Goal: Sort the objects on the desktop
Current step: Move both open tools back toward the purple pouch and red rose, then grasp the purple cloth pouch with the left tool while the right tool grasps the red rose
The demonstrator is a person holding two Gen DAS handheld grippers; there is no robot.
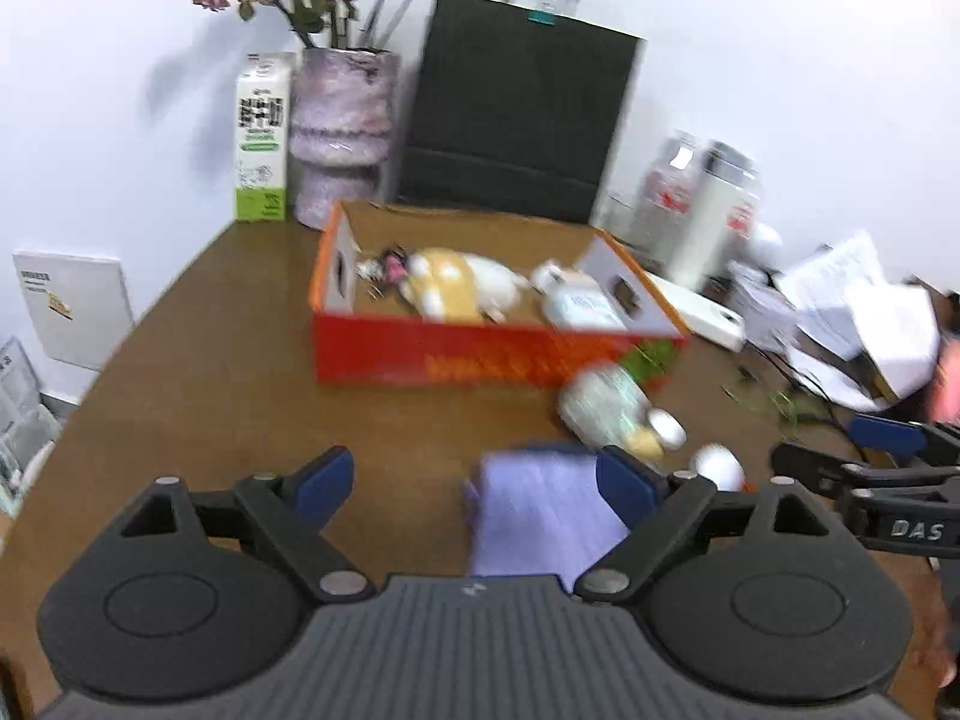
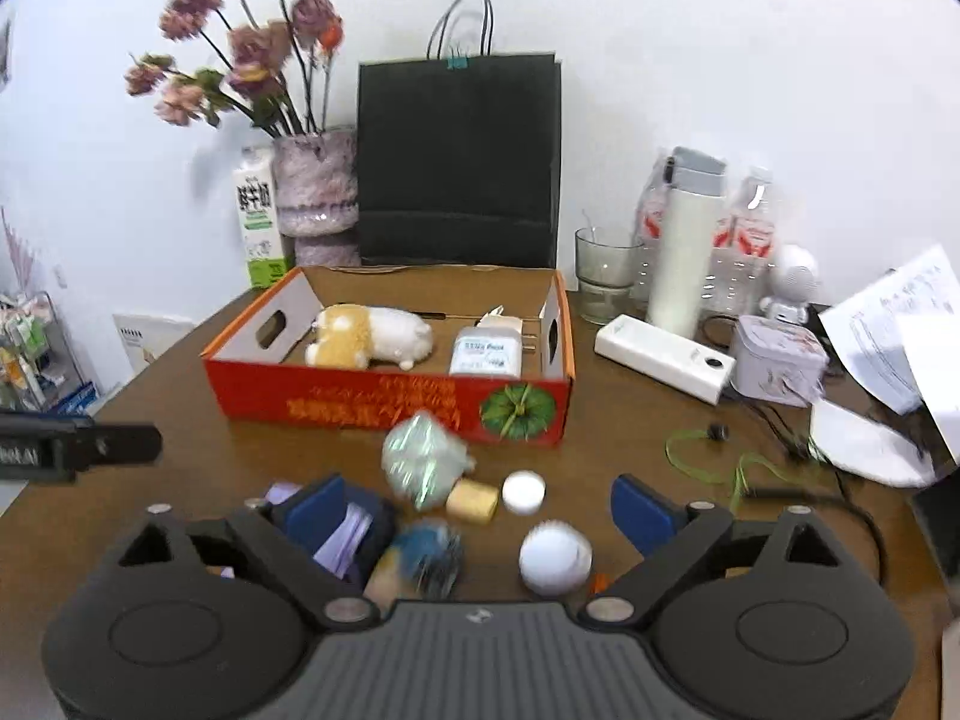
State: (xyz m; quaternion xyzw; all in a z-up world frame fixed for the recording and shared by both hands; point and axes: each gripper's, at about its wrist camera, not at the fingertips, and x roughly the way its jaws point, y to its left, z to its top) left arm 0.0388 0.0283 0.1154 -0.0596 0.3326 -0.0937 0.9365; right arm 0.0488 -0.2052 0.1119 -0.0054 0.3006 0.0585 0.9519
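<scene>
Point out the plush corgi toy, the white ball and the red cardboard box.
Yellow-and-white plush corgi toy (image 2: 369,337): right wrist view, on its back.
White round ball (image 2: 555,558): right wrist view, centre of its surface.
Red cardboard box with pumpkin print (image 2: 360,399): right wrist view, on its front wall.

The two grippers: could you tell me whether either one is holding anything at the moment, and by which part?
Nothing is held. The left gripper is open above the purple notepad, and the right gripper is open over the white ball.

Open left claw (image 1: 474,474) over lilac notepad (image 1: 540,516)
</scene>
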